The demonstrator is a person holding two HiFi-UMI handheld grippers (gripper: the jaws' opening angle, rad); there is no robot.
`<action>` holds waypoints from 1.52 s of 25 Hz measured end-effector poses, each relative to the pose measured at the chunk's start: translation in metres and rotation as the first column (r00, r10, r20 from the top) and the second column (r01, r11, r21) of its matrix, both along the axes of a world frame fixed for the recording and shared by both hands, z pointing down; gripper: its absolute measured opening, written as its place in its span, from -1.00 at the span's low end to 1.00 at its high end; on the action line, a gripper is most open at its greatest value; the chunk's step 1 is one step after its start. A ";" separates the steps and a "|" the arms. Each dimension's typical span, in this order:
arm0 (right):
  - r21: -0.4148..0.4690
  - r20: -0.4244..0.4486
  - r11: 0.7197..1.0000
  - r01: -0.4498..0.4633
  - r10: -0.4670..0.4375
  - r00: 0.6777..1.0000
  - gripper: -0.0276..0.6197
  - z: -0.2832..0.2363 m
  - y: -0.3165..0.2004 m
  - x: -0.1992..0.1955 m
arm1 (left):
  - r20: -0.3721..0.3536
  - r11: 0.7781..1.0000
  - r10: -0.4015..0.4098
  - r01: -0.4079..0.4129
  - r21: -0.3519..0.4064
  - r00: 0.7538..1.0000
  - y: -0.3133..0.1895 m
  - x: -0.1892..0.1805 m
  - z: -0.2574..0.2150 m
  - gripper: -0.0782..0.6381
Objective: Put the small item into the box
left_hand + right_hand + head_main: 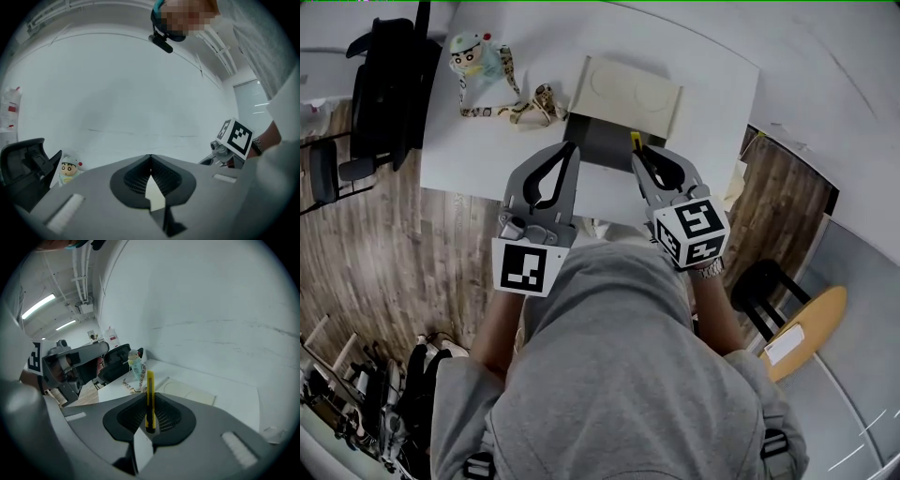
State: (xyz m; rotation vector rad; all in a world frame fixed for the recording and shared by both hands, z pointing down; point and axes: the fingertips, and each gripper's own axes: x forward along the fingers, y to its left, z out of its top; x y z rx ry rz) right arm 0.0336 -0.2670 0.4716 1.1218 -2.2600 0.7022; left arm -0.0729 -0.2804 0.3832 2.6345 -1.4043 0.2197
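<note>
Now the right gripper [149, 405] pinches a thin yellow plastic stick [150, 390] in its jaws, at the open cream cardboard box [628, 94], upper middle, likely to drop it in. The left gripper [150, 163] has its jaws pressed together, empty.

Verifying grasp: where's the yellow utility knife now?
Head view, right of centre: the yellow utility knife is clamped in the right gripper, at the open box, beside the left gripper.
</note>
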 end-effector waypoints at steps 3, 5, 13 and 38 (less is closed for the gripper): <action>-0.037 -0.009 0.999 0.010 -0.010 1.000 -0.71 0.015 -0.003 -0.004 | -0.005 1.000 -0.003 0.003 -0.002 1.000 -0.008 -0.002 0.002 -0.77; -0.059 -0.012 0.998 0.019 -0.020 1.000 -0.71 0.023 -0.004 -0.007 | -0.006 1.000 -0.007 0.007 -0.008 1.000 -0.012 -0.005 0.005 -0.77; -0.115 -0.073 0.991 0.073 -0.081 0.994 -0.71 0.056 -0.008 -0.017 | -0.010 1.000 -0.015 0.015 -0.017 1.000 -0.026 -0.013 0.009 -0.77; -0.292 -0.172 0.950 0.107 -0.162 0.972 -0.71 0.150 -0.004 -0.025 | -0.011 0.998 -0.042 0.042 -0.055 0.999 -0.039 -0.032 0.030 -0.77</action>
